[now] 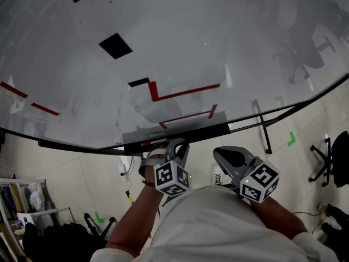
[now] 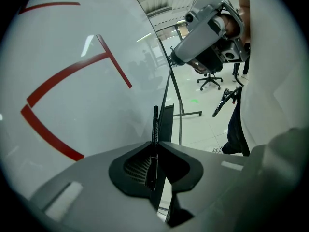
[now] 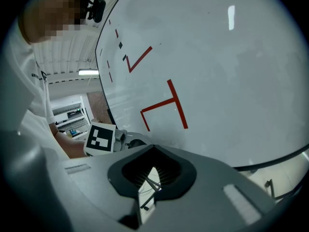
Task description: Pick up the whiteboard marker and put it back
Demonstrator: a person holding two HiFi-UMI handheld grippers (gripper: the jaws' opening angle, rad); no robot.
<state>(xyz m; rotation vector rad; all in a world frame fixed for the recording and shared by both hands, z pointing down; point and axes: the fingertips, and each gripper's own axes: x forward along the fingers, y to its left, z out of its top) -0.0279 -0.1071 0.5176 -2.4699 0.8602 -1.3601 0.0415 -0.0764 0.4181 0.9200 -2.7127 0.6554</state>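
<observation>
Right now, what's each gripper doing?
The left gripper is shut on the whiteboard marker.
The right gripper is shut, with nothing between its jaws.

The left tool (image 2: 154,149) pinches a thin black marker (image 2: 155,122), which sticks straight up beside the whiteboard (image 2: 96,110) with red lines (image 2: 67,74). The right tool (image 2: 205,30) hangs above, on the right.

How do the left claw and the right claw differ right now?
The left claw is shut on a black whiteboard marker that sticks out past its tips; the right claw is shut on nothing. The left claw is up at the whiteboard's lower edge; the right claw sits back from it. Both face the whiteboard.
</observation>
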